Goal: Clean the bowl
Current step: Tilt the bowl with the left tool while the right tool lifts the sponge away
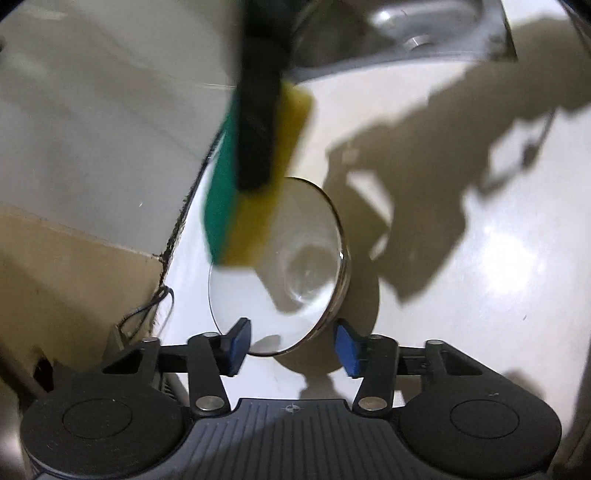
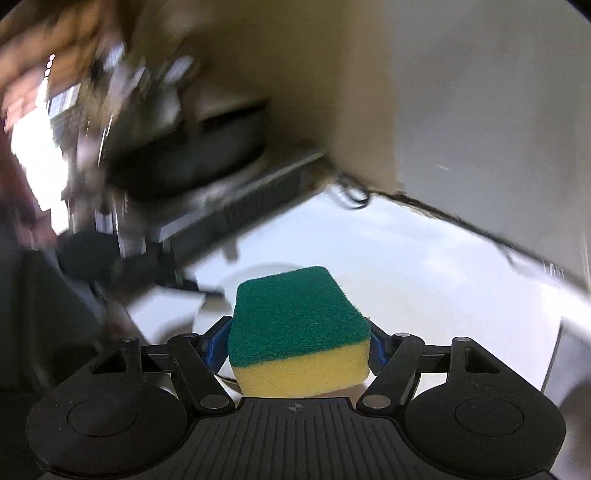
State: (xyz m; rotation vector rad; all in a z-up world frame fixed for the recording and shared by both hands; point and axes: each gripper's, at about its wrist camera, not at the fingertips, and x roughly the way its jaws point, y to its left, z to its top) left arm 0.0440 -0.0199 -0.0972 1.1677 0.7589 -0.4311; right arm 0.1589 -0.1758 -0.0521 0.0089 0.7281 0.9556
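The clear glass bowl (image 1: 295, 269) lies on the white surface (image 1: 480, 266), near the tiled wall (image 1: 92, 129), tipped up so that its mouth faces the left wrist camera. The left gripper (image 1: 291, 347) sits at the bowl's near rim with its jaws spread; the blue pad on the left side overlaps the rim, but the other pad stands clear of the glass, so nothing is pinched, though blur makes the contact at the rim hard to judge. The right gripper (image 2: 299, 343) has its jaws pressed against the two sides of a sponge (image 2: 299, 328), green scouring face up and yellow foam below. In the left wrist view that sponge (image 1: 251, 206) hangs over the far part of the bowl, held by a dark blurred finger, and whether it touches the glass cannot be told. A steel sink (image 1: 406, 33) lies beyond on the same surface. The gripper's shadow falls across the surface beside the bowl.
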